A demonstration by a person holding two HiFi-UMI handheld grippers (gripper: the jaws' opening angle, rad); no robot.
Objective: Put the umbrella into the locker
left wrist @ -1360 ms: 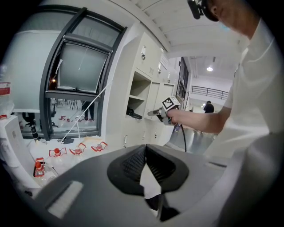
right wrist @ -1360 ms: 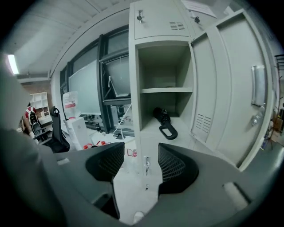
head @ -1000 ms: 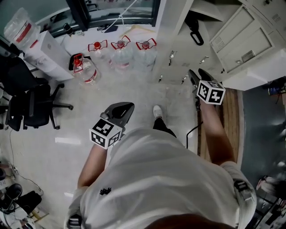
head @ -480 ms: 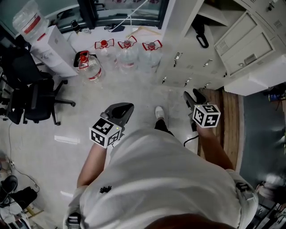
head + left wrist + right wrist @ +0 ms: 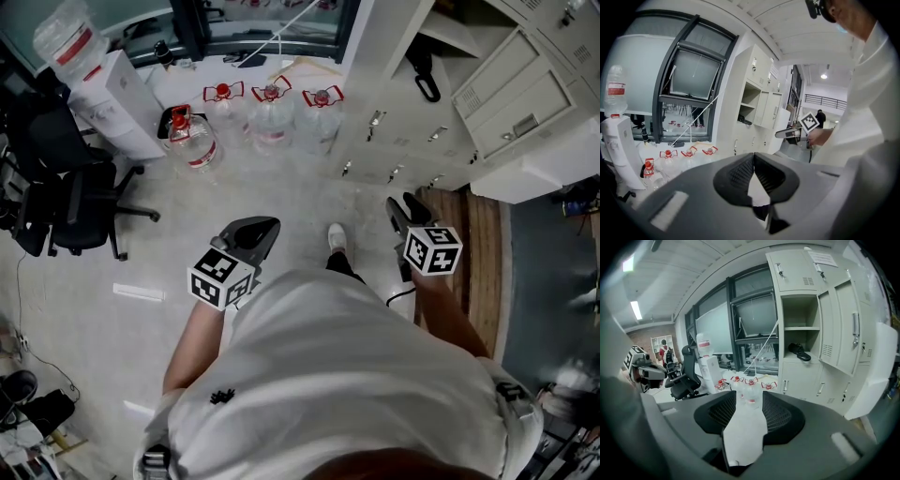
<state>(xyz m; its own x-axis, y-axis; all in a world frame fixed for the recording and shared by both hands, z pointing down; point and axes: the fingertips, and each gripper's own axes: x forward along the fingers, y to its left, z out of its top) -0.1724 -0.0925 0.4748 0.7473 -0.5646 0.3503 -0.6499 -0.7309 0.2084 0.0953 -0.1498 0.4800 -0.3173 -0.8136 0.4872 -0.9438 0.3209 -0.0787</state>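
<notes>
**Task item.** The umbrella [image 5: 799, 352], a black folded item with a wrist loop, lies flat on the shelf of the open locker [image 5: 800, 310]. It sits ahead of and above the right gripper [image 5: 749, 395], well apart from it. Judged stowed; the locker door [image 5: 843, 329] stands open.

**Right gripper.** The jaws are apart and closing, with nothing between them. Only the floor and the water bottles [image 5: 750, 380] show through the gap. With nothing to carry, it needs no grip. The forearm is extended, and the gripper points forward and slightly down at the locker bank.

**Left gripper** [image 5: 753, 157]. The jaw tips meet and it is empty. It is held low in front, angled gently down, with the locker ahead to its right. It appears to have no role here.
</notes>
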